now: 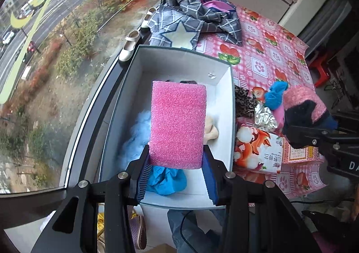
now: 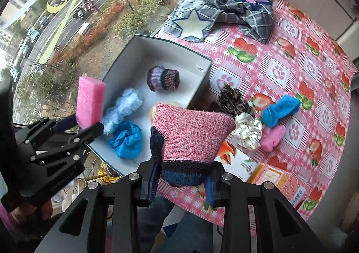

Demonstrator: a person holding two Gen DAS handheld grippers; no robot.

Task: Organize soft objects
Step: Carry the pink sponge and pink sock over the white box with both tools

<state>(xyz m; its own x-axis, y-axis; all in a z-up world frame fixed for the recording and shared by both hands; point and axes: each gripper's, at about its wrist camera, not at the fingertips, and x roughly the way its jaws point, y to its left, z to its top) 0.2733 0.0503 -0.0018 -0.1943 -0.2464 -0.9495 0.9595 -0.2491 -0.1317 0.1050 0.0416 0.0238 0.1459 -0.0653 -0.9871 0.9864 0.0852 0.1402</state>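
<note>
The left gripper [image 1: 177, 176] is clamped on a pink sponge [image 1: 178, 125] over the box [image 1: 231, 104], and should lower it into the bare floor by the near wall before letting go. The right gripper [image 2: 179, 188] pinches a pink sock [image 2: 190, 136] above the box's table-side wall; inside lie a blue puff [image 2: 126, 138], a fluffy roll [image 2: 122, 110] and a knit roll [image 2: 163, 79], with scrunchies [image 2: 246, 131] loose on the table [image 2: 314, 55].

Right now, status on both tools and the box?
Left tool shut on pink sponge, over the box. Right tool shut on pink knit sock, beside the box. Nothing blocking the drop.
</note>
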